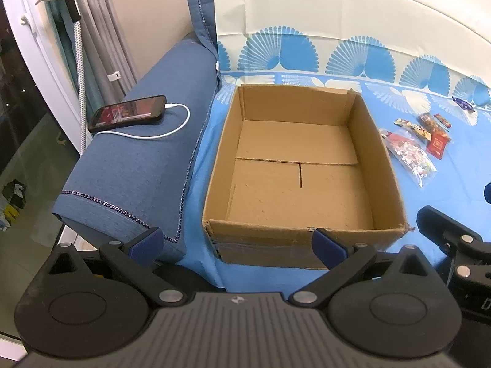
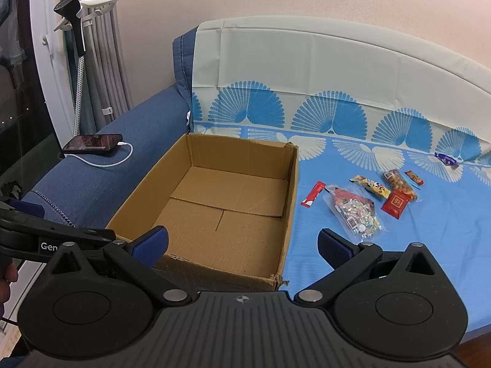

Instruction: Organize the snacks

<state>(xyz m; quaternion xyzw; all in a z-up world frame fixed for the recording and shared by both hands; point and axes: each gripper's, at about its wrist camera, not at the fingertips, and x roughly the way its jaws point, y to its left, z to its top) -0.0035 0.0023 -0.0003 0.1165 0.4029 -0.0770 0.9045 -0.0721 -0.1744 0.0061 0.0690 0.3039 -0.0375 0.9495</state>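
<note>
An empty open cardboard box [image 1: 380,165] [image 2: 293,190] sits on the blue cloth. To its right lie several snacks: a clear bag of mixed candy [image 2: 357,214] [image 1: 411,156], a red stick packet [image 2: 313,193], a yellow wrapped bar [image 2: 369,185], a bag of nuts [image 2: 399,184], a red square packet [image 2: 396,204] [image 1: 438,145], a small red packet [image 2: 414,178] and a purple candy [image 2: 446,159] [image 1: 463,103]. My left gripper [image 1: 237,240] hovers open before the box's near wall. My right gripper [image 2: 242,245] is open above the box's near right corner. Neither holds anything.
A phone [image 1: 129,113] [image 2: 93,142] on a white charging cable [image 1: 159,135] rests on the blue sofa arm left of the box. A garment steamer [image 2: 72,18] and curtains stand at the far left. The patterned cloth [image 2: 399,260] stretches right of the box.
</note>
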